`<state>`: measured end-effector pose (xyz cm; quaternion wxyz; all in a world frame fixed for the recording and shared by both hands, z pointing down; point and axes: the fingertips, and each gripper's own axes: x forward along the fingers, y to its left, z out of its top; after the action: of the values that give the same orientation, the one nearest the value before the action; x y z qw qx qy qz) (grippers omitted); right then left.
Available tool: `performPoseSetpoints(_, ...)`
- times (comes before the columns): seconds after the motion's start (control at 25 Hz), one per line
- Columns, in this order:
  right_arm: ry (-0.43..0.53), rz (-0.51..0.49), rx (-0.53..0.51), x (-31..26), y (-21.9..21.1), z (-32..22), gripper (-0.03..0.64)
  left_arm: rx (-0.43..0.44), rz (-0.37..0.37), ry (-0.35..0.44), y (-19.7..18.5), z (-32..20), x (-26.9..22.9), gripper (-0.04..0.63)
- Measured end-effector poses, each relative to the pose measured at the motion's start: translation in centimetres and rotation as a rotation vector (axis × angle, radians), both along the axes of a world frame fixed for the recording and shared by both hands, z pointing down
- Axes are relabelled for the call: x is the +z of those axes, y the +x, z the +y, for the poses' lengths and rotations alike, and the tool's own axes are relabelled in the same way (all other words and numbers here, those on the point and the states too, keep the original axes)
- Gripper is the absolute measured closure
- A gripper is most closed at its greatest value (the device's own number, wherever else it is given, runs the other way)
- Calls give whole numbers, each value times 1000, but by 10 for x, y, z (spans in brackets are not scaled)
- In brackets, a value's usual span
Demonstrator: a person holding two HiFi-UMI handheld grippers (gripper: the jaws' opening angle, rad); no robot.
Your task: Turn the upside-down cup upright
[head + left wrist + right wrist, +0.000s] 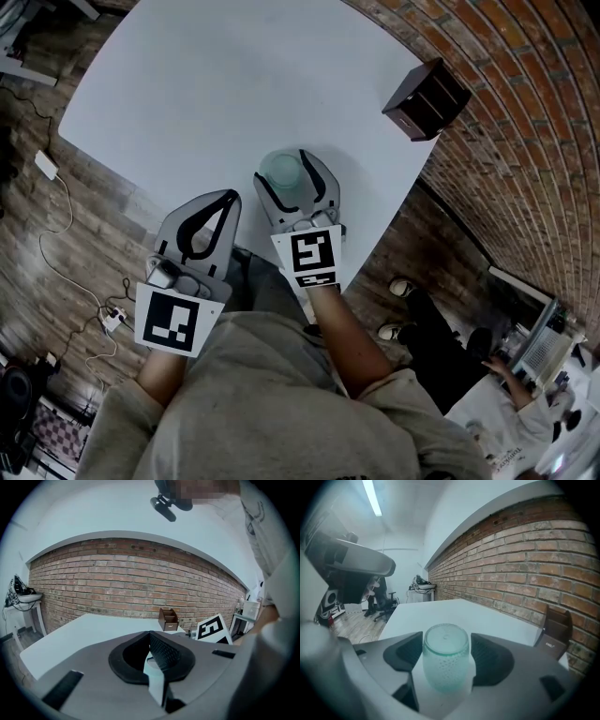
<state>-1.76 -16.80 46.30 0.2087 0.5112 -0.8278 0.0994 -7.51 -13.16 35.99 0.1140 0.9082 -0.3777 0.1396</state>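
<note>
A pale green dotted glass cup point(281, 175) point(445, 656) stands upside down, closed base up, on the white table point(216, 84) near its front edge. My right gripper point(283, 167) point(446, 641) is open with its jaws on either side of the cup. The pads are close to the cup's sides, and a thin strip of table shows beside the right pad. My left gripper point(230, 195) point(151, 634) is shut and empty, hovering by the table's front edge to the left of the cup. The right gripper's marker cube point(213, 629) shows in the left gripper view.
A dark brown wooden box point(427, 98) point(168, 619) point(555, 627) sits at the table's far right corner by the brick wall point(525, 141). Cables point(56, 216) lie on the floor at left. A person point(497, 375) sits at lower right.
</note>
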Motion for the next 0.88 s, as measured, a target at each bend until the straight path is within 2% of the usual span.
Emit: performPoseSetpoints(0.88,70,2,-5,-13,1,-1,311,-16,5,7,-5,1,-6,586)
